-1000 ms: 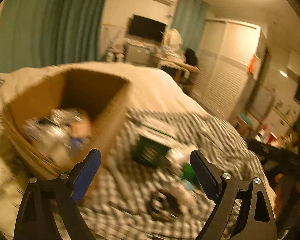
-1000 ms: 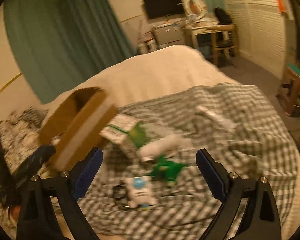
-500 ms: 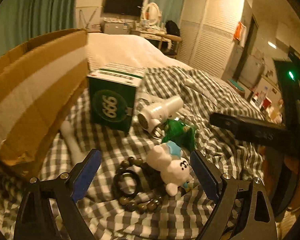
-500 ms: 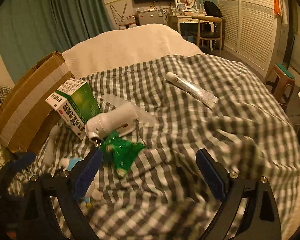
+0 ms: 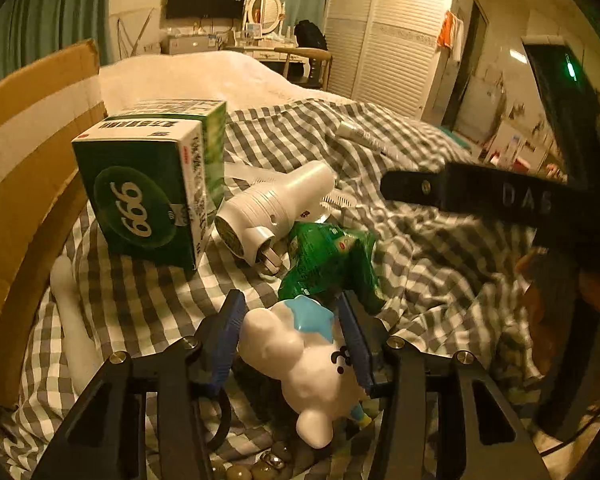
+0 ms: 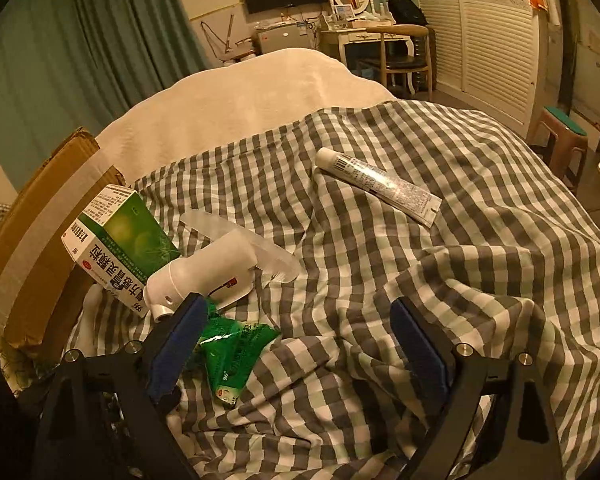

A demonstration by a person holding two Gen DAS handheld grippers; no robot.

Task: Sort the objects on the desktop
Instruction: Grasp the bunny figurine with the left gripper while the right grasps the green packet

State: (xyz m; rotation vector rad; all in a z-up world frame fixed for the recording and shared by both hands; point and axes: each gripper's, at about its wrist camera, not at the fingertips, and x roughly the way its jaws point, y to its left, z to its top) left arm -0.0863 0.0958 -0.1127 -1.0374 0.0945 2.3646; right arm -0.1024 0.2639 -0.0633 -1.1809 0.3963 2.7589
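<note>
My left gripper (image 5: pixel 292 336) is shut on a white plush toy with a blue star (image 5: pixel 300 356), on the checked bedspread (image 5: pixel 140 300). Just beyond it lie a green sachet (image 5: pixel 332 264), a white plug-in device (image 5: pixel 276 208) and a green 999 medicine box (image 5: pixel 148 188). My right gripper (image 6: pixel 296 344) is open and empty above the bedspread, with the green sachet (image 6: pixel 232 352) by its left finger. The white device (image 6: pixel 208 276), the green box (image 6: pixel 120 244) and a white tube (image 6: pixel 380 184) lie ahead of it.
An open cardboard box (image 5: pixel 24 152) stands at the left, also in the right wrist view (image 6: pixel 32 248). A white stick (image 5: pixel 72 320) lies by it. Dark beads (image 5: pixel 260 464) lie under the left gripper. The right gripper's black frame (image 5: pixel 500 200) crosses the left wrist view.
The left gripper moved forward and down over the plush toy and closed on it. The right gripper shifted slightly closer to the sachet and stayed open.
</note>
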